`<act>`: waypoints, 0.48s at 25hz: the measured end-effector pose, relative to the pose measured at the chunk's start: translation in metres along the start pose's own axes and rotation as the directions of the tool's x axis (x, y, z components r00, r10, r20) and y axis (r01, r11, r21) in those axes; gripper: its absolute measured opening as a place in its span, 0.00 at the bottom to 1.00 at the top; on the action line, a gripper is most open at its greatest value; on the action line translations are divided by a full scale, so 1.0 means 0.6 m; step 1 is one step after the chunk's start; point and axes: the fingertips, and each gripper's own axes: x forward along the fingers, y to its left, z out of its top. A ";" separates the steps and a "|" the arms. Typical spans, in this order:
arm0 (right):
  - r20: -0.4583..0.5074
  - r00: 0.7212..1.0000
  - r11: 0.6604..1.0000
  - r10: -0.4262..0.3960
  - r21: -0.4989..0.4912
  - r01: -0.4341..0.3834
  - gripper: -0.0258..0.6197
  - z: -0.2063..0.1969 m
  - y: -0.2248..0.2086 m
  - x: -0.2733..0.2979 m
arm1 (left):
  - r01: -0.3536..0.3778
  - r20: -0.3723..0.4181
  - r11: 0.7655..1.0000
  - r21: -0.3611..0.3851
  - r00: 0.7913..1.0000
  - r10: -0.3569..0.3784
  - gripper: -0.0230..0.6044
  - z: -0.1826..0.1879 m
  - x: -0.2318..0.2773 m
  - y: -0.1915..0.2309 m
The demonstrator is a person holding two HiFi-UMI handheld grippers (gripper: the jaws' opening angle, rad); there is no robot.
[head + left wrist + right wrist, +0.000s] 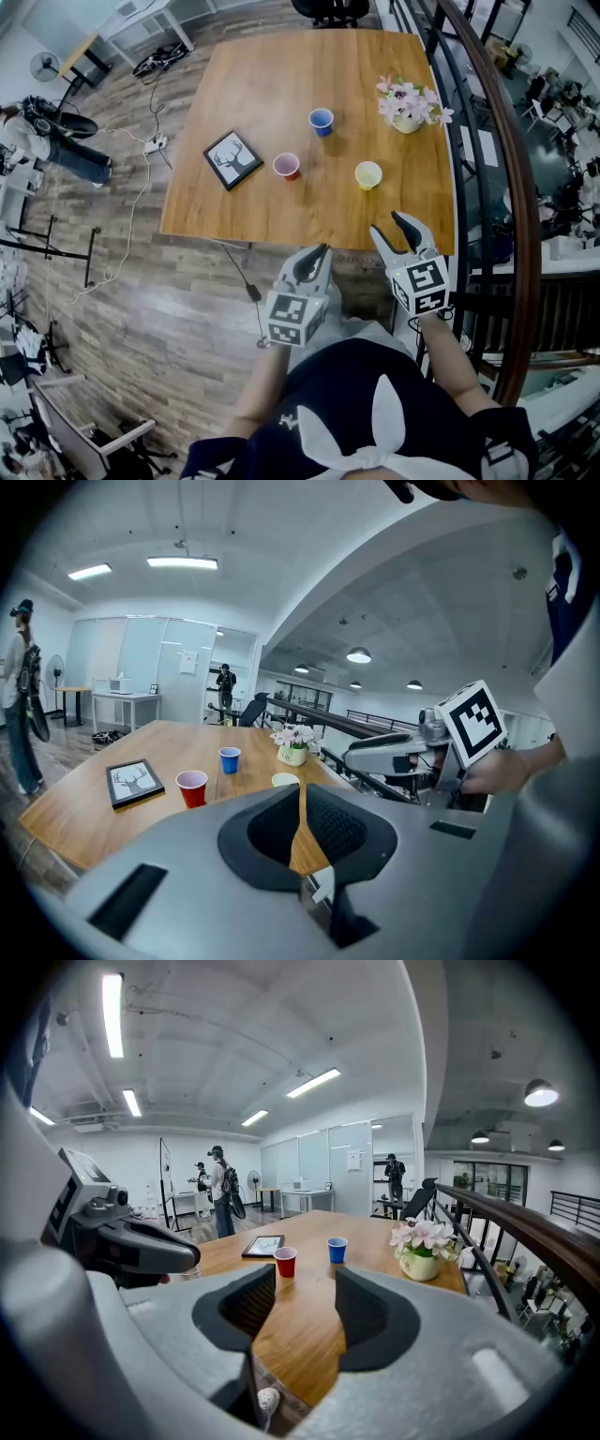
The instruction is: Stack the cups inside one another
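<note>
Three cups stand apart, upright, on the wooden table [262,75]: a blue cup [322,121] farthest, a red cup [287,166] to its left and nearer, a yellow cup [368,174] nearest on the right. My left gripper [322,249] hangs just off the table's near edge, jaws shut and empty; past its tips show the red cup [192,787], blue cup [230,759] and yellow cup [285,781]. My right gripper [387,225] reaches over the near edge below the yellow cup, open and empty. It frames the red cup [285,1262] and blue cup [337,1250].
A framed deer picture [232,158] lies left of the red cup. A pot of pink flowers [409,105] stands at the table's right edge. A curved railing [511,169] runs close along the right. Cables [150,141] trail on the floor to the left.
</note>
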 end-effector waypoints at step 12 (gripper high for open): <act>-0.058 0.998 0.999 -0.037 -0.013 0.037 0.41 0.009 -0.059 0.085 | -0.007 0.005 1.000 -0.030 1.000 0.008 0.10 0.035 0.058 0.086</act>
